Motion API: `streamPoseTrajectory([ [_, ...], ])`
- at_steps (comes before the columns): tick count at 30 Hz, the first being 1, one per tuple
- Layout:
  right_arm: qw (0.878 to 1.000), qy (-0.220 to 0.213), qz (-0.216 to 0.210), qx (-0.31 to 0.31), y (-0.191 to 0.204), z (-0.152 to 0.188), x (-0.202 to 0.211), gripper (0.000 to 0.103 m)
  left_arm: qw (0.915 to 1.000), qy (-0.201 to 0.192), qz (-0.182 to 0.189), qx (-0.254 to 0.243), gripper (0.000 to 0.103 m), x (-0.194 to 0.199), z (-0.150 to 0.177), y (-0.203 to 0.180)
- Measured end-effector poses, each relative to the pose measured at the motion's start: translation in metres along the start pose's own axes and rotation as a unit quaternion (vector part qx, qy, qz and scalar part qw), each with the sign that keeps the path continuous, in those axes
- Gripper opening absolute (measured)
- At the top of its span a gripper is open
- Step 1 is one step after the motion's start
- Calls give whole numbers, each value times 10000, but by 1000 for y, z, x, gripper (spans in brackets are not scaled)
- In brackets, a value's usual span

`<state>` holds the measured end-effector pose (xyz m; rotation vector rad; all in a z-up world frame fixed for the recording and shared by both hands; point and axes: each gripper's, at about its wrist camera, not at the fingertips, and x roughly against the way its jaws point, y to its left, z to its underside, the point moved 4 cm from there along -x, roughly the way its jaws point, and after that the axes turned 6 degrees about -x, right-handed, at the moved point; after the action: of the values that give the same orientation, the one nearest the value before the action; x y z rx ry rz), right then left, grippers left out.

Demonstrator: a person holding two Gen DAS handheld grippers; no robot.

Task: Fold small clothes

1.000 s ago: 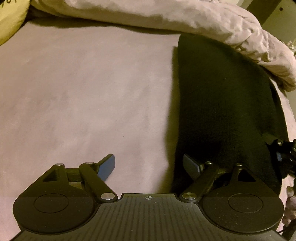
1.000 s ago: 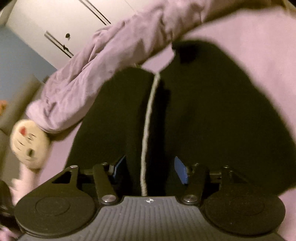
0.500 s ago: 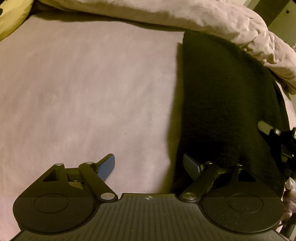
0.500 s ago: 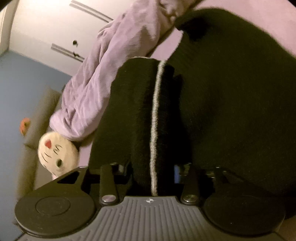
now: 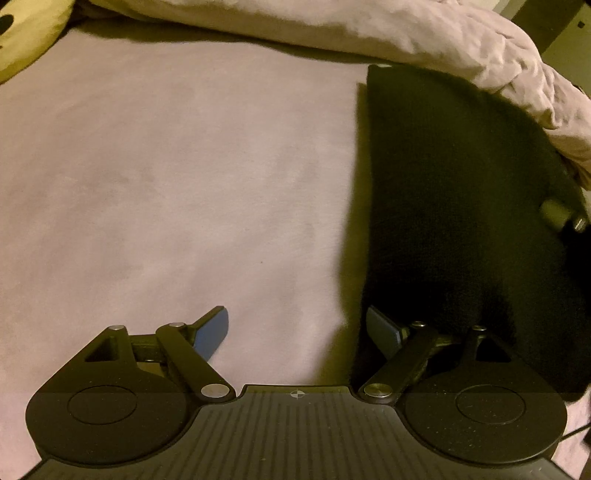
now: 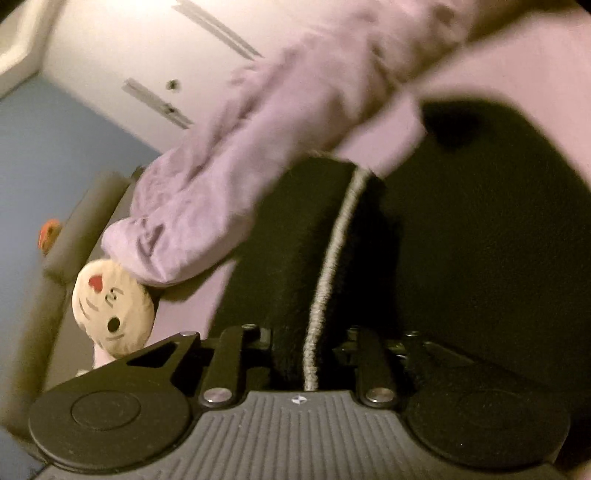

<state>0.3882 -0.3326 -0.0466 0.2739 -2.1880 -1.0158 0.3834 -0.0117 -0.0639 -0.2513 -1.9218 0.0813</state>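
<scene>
Black knit garment (image 5: 454,206) lies on pink bed sheet (image 5: 166,177), by crumpled blanket (image 5: 406,33) at far edge. Right gripper (image 6: 308,354) closing on grey-striped edge (image 6: 332,258), lifting it. Left gripper (image 5: 297,332) wide apart, empty, beside garment. Fold just starting; most left.

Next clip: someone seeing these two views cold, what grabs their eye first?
The black knitted garment on the pale pink bedsheet dominates. In the right wrist view its edge with a grey-white stripe runs up between the closing jaws of the right claw. The left claw hangs open over the sheet beside the garment. A cream plush toy with a cat-like face peeks from under the crumpled pink blanket at left.
</scene>
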Motion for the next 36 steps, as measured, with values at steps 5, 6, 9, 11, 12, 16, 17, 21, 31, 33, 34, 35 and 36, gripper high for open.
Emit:
streamPoseTrajectory([
  [5, 9901, -468, 291, 1293, 42, -28, 25, 19, 9998, -13, 50, -214, 87, 12, 4, -6],
  [6, 9855, -559, 437, 1539, 46, -33, 30, 19, 9996, -46, 73, -262, 87, 14, 4, -7],
  [9, 9757, -714, 833, 1894, 39, -45, 44, 19, 9992, -124, 152, -354, 87, 18, 4, -13],
  [11, 9692, -783, 1142, 2036, 27, -48, 50, 19, 9990, -155, 214, -365, 87, 18, 4, -17],
  [12, 9656, -789, 1336, 2088, 17, -47, 51, 19, 9989, -161, 246, -370, 87, 17, 4, -20],
  [16, 9564, -414, 2071, 2015, -37, -30, 33, 22, 9984, -134, 302, -452, 87, 12, 4, -28],
  [17, 9553, -308, 2240, 1904, -53, -25, 27, 25, 9983, -131, 309, -479, 87, 12, 4, -31],
  [21, 9683, -506, 2028, 1364, -74, -24, 32, 31, 9978, -170, 372, -518, 87, 14, 4, -36],
  [31, 9804, -361, 1683, 962, -71, -17, 77, 44, 9966, -340, 455, -593, 87, 14, -5, -55],
  [33, 9823, -238, 1661, 836, -79, -15, 67, 46, 9966, -438, 389, -575, 87, 17, -7, -55],
  [34, 9843, -222, 1591, 736, -83, -17, 63, 46, 9964, -542, 381, -522, 87, 20, -10, -56],
  [35, 9868, -205, 1492, 588, -86, -18, 59, 46, 9959, -647, 435, -466, 88, 26, -13, -55],
  [36, 9886, -209, 1405, 491, -87, -18, 57, 46, 9955, -693, 478, -432, 89, 27, -16, -56],
])
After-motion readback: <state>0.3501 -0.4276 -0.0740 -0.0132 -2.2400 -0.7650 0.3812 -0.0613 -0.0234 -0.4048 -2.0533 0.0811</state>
